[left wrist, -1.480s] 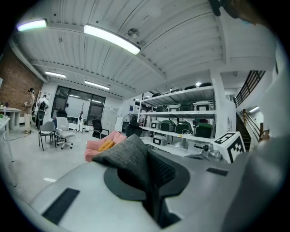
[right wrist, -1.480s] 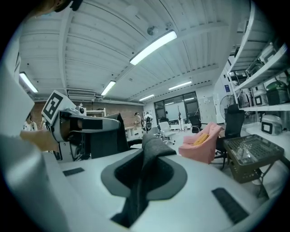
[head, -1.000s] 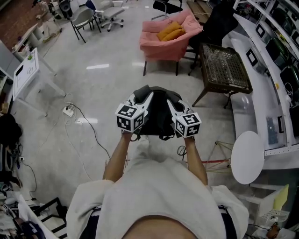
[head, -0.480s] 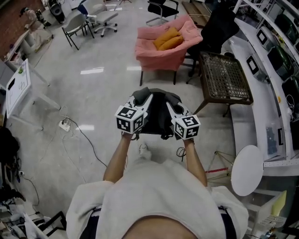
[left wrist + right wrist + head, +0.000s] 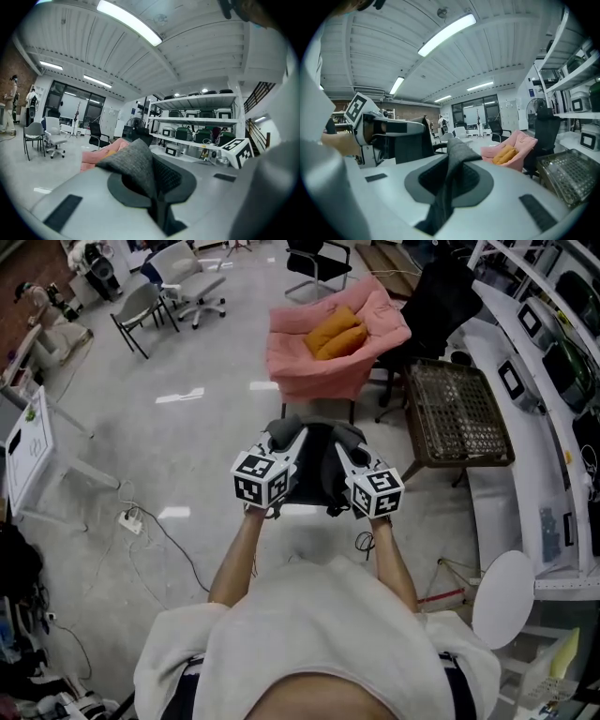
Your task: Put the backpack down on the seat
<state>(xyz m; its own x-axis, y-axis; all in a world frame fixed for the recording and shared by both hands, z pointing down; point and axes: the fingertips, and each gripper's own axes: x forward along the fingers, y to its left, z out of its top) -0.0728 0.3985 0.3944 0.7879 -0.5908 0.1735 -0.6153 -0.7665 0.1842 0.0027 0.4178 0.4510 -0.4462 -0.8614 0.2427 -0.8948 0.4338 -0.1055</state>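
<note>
A dark grey backpack hangs in the air between my two grippers, carried at chest height. My left gripper is shut on grey fabric of the backpack, pinched between its jaws. My right gripper is likewise shut on a fold of the backpack. Ahead stands a pink armchair with an orange cushion on its seat; the pink armchair also shows in the right gripper view. The backpack is still apart from the chair, over bare floor.
A wicker-topped side table stands right of the armchair, with a black chair behind it. White shelving with equipment runs along the right. Office chairs stand far left; a power strip and cable lie on the floor.
The armchair and side table have come closer and lower in the head view as the person walks toward them. Both grippers keep the same hold on the backpack.
</note>
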